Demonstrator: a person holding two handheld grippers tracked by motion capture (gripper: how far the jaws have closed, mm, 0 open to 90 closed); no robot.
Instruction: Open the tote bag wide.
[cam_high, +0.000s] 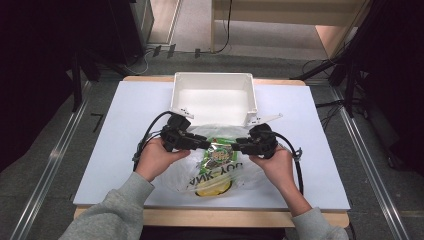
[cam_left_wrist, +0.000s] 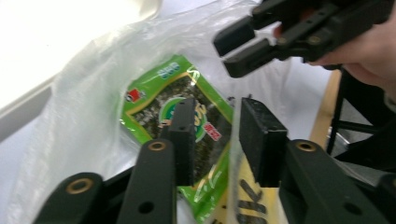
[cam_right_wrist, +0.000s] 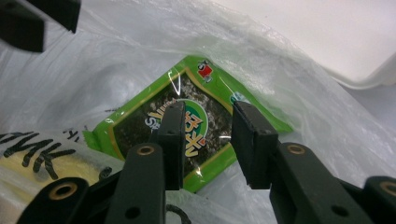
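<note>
A green seaweed snack packet (cam_high: 219, 150) lies inside a clear plastic bag (cam_high: 240, 176) printed with black letters and a yellow face. My left gripper (cam_high: 203, 144) reaches toward the packet from the left and my right gripper (cam_high: 237, 146) from the right, their tips a short way apart. In the left gripper view the jaws of the left gripper (cam_left_wrist: 217, 108) stand open over the packet (cam_left_wrist: 149, 95), with a fold of the bag (cam_left_wrist: 84, 107) running up between them. The right gripper (cam_right_wrist: 208, 112) is open just above the packet (cam_right_wrist: 205, 91), nothing pinched.
A white empty bin (cam_high: 212, 81) stands just behind the bag at the table's far middle. A white mat (cam_high: 125, 150) covers the table, with its wooden front edge (cam_high: 210, 217) near the person. Dark stands and cables surround the table.
</note>
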